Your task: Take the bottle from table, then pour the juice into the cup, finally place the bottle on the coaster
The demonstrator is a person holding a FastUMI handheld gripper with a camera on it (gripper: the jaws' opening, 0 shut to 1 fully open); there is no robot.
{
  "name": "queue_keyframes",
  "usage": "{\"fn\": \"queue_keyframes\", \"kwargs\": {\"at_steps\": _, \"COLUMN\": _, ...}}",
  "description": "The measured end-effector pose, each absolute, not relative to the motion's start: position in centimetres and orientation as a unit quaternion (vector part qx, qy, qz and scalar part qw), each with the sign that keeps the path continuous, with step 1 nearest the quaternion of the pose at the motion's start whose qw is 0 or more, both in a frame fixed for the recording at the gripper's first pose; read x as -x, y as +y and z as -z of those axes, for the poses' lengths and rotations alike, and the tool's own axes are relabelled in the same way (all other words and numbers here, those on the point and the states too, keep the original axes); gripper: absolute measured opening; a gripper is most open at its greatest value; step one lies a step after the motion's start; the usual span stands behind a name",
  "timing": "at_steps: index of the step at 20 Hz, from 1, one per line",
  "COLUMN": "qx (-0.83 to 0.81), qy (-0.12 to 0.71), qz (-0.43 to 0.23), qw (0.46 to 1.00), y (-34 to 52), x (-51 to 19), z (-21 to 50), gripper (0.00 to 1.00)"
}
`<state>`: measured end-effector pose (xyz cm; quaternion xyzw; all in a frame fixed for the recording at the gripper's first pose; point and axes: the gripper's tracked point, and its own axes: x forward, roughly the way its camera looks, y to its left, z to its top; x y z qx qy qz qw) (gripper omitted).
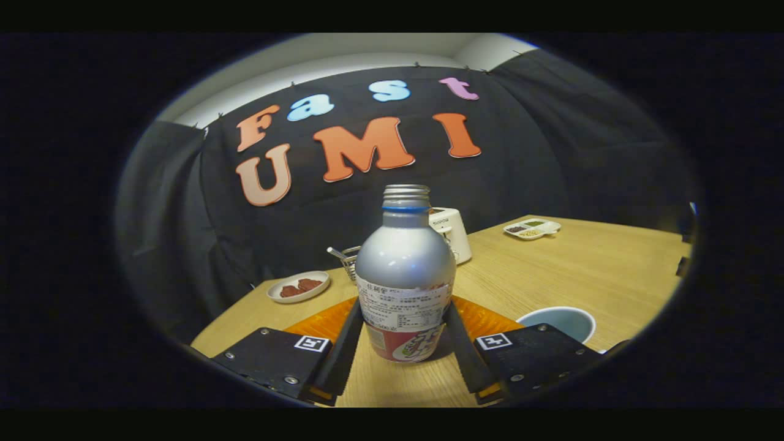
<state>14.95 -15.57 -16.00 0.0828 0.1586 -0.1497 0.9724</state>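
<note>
A silver bottle [405,263] with a blue neck ring, an uncapped threaded mouth and a paper label stands upright between my fingers. My gripper [404,306] is shut on it, one finger pressed against each side at label height. Its base is low over the wooden table [600,269]; I cannot tell whether it touches. Just beyond the bottle lies a round orange coaster [324,323], partly hidden by the bottle and the fingers. A light blue cup [558,321] stands open-topped just right of the right finger.
A small white dish of red-brown pieces [298,286] sits at the table's far left. Behind the bottle are a wire basket [349,257] and a white container [454,233]. A divided white tray [531,229] lies far right, near the booth wall.
</note>
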Motion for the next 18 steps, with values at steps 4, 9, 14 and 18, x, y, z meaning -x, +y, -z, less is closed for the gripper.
{"fn": "queue_keyframes", "kwargs": {"at_steps": 4, "qx": 0.026, "qy": 0.183, "qz": 0.137, "qw": 0.973, "y": -15.4, "x": -15.6, "z": 16.9, "gripper": 0.72}}
{"fn": "queue_keyframes", "kwargs": {"at_steps": 9, "qx": 0.056, "qy": 0.205, "qz": 0.109, "qw": 0.971, "y": -15.5, "x": -16.7, "z": 19.2, "gripper": 0.73}}
{"fn": "queue_keyframes", "kwargs": {"at_steps": 14, "qx": 0.039, "qy": 0.220, "qz": 0.090, "qw": 0.971, "y": -15.4, "x": -17.4, "z": 20.9, "gripper": 0.73}}
{"fn": "queue_keyframes", "kwargs": {"at_steps": 18, "qx": 0.011, "qy": 0.208, "qz": 0.095, "qw": 0.974, "y": -15.7, "x": -17.4, "z": 20.4, "gripper": 0.79}}
